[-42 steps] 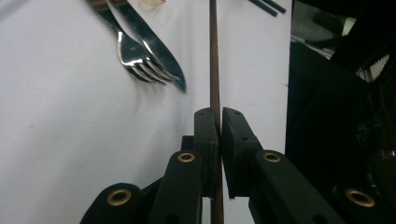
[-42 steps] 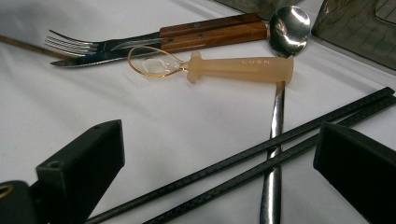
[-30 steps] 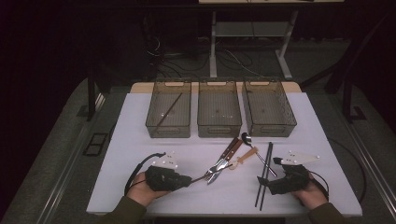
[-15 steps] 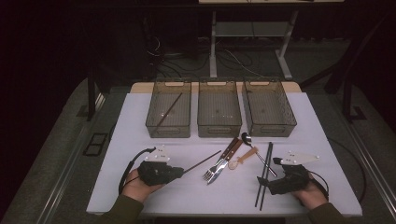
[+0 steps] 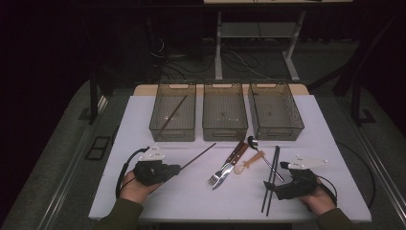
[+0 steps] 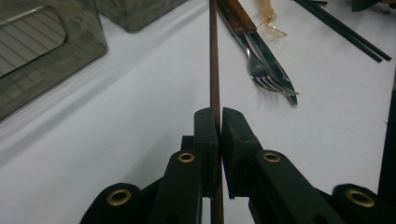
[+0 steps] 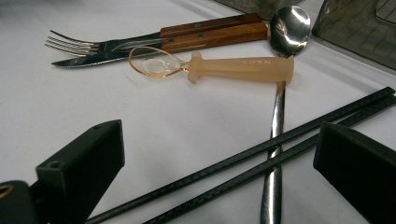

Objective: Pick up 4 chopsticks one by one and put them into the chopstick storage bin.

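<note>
Here, the left gripper is clamped on one end of a thin brown chopstick, its two black jaws pressed flat together with the stick pinched in the seam between them, as the left gripper view shows. The chopstick runs from the jaws out over the white table, its free end pointing toward the left bin and stopping just short of that bin's near wall. A matching brown stick already lies slantwise inside the left bin.

The risk, on this evidence, lies in the grip itself: the stick is held at its very end, so its long free length could swing or pivot in the jaws, catch the left bin's near rim and be levered loose. A low carry could also drag the tip across the table short of the left bin.

The chopstick looks slender, straight, dark reddish-brown and smooth, probably wood.

To the right of the left bin's front, a wooden-handled fork and knife, a translucent small spoon and a steel spoon lie together. Farther right, the right gripper rests with jaws spread wide on either side of a pair of black chopsticks, not yet pressing on them.
</note>
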`<state>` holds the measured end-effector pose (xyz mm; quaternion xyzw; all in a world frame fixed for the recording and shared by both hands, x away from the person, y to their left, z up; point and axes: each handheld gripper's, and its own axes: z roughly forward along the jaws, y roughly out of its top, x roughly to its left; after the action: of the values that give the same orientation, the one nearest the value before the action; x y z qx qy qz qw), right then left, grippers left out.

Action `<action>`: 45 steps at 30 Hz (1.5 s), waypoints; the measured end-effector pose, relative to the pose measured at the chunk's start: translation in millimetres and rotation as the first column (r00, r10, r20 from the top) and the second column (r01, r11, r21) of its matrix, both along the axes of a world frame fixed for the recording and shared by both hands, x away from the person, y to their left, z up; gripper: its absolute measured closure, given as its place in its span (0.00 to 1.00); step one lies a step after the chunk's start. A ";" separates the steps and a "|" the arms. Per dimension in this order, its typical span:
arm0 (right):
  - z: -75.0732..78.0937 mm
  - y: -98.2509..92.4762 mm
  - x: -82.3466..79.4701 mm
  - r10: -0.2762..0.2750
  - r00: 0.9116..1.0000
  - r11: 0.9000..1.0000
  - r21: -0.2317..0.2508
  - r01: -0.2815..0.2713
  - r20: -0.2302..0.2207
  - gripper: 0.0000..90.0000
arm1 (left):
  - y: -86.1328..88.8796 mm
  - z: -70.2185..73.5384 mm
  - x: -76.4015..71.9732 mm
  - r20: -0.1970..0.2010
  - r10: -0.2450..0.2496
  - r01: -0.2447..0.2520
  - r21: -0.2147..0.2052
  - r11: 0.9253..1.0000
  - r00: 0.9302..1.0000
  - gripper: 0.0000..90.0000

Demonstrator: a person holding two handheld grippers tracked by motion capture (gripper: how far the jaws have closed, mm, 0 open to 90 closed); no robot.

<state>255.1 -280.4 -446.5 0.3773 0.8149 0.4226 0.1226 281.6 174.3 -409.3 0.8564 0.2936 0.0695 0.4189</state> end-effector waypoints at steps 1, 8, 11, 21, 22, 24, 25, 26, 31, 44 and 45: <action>0.0 -0.1 0.2 0.001 1.000 1.000 -0.001 -0.001 0.001 0.02 | 1.0 0.4 0.9 0.003 0.003 -0.003 -0.001 1.000 1.000 0.94; -0.2 0.7 0.3 -0.004 1.000 1.000 0.001 0.004 -0.003 0.02 | 8.3 3.6 6.5 0.019 0.044 -0.044 -0.013 0.999 0.999 0.94; -0.3 0.8 0.4 -0.003 1.000 1.000 -0.001 0.003 -0.004 0.02 | 11.0 4.7 9.7 0.019 0.054 -0.054 -0.009 0.999 0.998 0.94; -0.1 0.1 0.5 -0.004 1.000 1.000 0.000 0.004 -0.001 0.02 | 14.1 7.7 24.3 0.037 0.083 -0.083 -0.008 0.996 0.996 0.94; 0.0 0.3 0.5 -0.005 1.000 1.000 0.000 0.005 -0.003 0.02 | 14.0 8.2 25.7 0.038 0.085 -0.085 -0.005 0.996 0.996 0.94; -0.1 0.6 0.5 -0.004 1.000 1.000 -0.002 0.004 -0.004 0.02 | 13.6 8.6 28.6 0.039 0.087 -0.087 -0.011 0.996 0.995 0.94; -0.3 0.7 0.5 -0.006 1.000 1.000 -0.002 0.006 -0.003 0.02 | 13.4 9.1 29.8 0.035 0.088 -0.088 -0.014 0.996 0.996 0.94; -0.3 0.6 0.6 -0.005 1.000 1.000 -0.002 0.005 -0.003 0.02 | 13.1 9.5 31.8 0.039 0.089 -0.088 -0.010 0.996 0.995 0.94; -0.3 0.2 0.6 -0.005 1.000 1.000 -0.001 0.005 -0.005 0.02 | 14.3 12.7 38.8 0.044 0.109 -0.108 -0.019 0.994 0.993 0.94; -1.0 0.6 1.1 -0.006 1.000 1.000 -0.003 0.006 -0.009 0.02 | 20.0 22.4 59.9 0.060 0.160 -0.157 -0.057 0.986 0.985 0.94; -1.0 0.6 1.2 -0.006 1.000 1.000 -0.003 0.006 -0.009 0.02 | 20.5 22.6 62.3 0.059 0.163 -0.160 -0.065 0.985 0.985 0.94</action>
<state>256.3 -279.8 -447.5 0.3812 0.8149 0.4195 0.1208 343.8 194.8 -386.6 0.8142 0.3505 0.1218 0.4465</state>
